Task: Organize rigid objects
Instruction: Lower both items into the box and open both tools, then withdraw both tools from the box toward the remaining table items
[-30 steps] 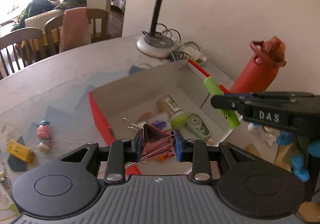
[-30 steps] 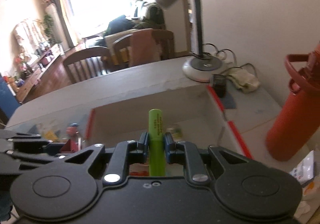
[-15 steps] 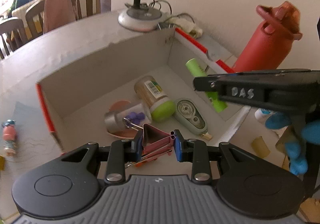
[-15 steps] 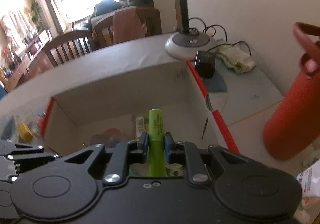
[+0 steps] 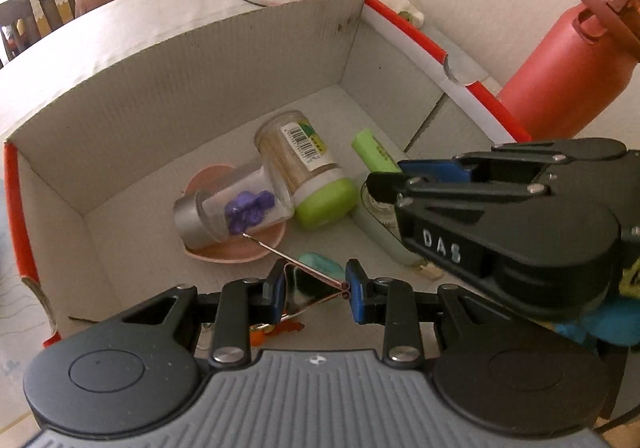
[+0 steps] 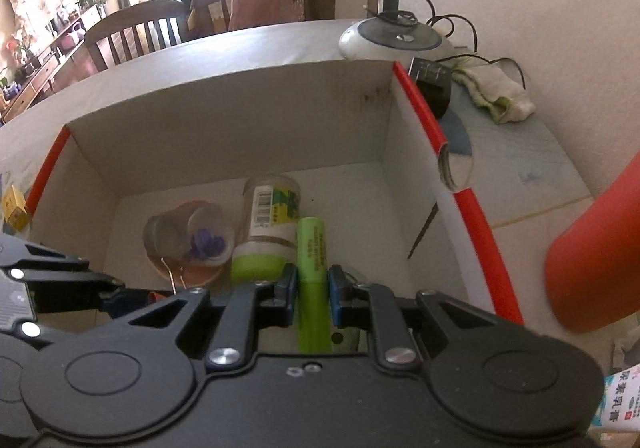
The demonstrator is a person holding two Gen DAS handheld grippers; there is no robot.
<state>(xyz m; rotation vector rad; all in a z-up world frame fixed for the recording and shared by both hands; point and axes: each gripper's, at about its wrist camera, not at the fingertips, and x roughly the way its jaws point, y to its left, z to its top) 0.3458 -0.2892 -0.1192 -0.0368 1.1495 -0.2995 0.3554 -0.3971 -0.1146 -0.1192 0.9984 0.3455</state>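
- Left gripper [image 5: 314,290]: pinching a binder clip [image 5: 308,285], held over the near edge of the cardboard box [image 5: 192,60].
- Right gripper [image 6: 313,293]: clamped on a green marker [image 6: 313,268], inside the box beside the toothpick jar [image 6: 269,228].
- Red bottle [image 5: 568,60] stands outside the box's right wall.

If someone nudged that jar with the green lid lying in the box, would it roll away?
Probably a little: the jar is round and lies on its side. It likely wouldn't go far, since the clear vial and green tube flank it. It looks like light plastic, so hardly fragile.
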